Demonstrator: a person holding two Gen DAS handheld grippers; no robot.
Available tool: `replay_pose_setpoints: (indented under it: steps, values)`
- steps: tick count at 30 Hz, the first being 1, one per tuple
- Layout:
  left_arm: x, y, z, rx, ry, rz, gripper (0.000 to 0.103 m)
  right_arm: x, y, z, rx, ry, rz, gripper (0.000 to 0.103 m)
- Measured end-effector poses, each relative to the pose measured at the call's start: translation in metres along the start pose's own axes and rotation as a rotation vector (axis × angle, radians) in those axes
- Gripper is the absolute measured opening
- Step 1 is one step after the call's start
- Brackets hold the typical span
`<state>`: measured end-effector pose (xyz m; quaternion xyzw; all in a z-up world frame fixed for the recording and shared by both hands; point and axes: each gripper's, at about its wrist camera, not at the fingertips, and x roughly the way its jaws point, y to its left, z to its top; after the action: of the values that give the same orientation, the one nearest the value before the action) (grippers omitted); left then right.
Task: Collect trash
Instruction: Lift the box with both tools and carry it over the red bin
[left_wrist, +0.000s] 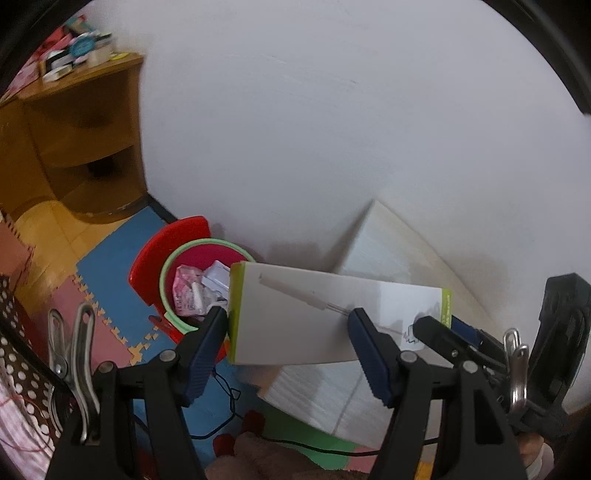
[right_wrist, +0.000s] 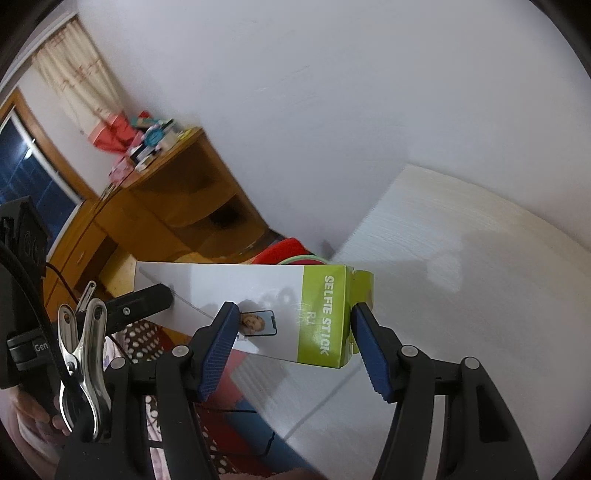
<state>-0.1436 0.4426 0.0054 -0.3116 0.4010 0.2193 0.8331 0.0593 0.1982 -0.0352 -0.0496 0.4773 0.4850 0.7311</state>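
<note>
I see the box (left_wrist: 332, 321) at lower centre of the left view, between my left tongs (left_wrist: 288, 325) and right tongs (left_wrist: 436, 328). The bin (left_wrist: 173, 269) sits left behind it on the floor, table (left_wrist: 399, 240) right, shelf unit (left_wrist: 85, 147) upper left.

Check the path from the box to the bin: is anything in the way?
Nothing visible blocks it. The box, gripped at each end by the left hand-held gripper and right hand-held gripper, hangs beside the open bin. The trash already inside sits below its rim.
</note>
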Motion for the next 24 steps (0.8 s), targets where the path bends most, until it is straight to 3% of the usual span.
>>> replay_pose_setpoints:
  steps: [12,24]
  values:
    - [0.023,0.06,0.026,-0.122,-0.008,0.057,0.07,0.079,0.029,0.04,-0.131,0.108,0.054,0.065]
    - [0.1,0.128,0.047,-0.198,0.073,-0.01,0.066,0.154,0.044,0.059,-0.144,0.193,-0.024,0.064]
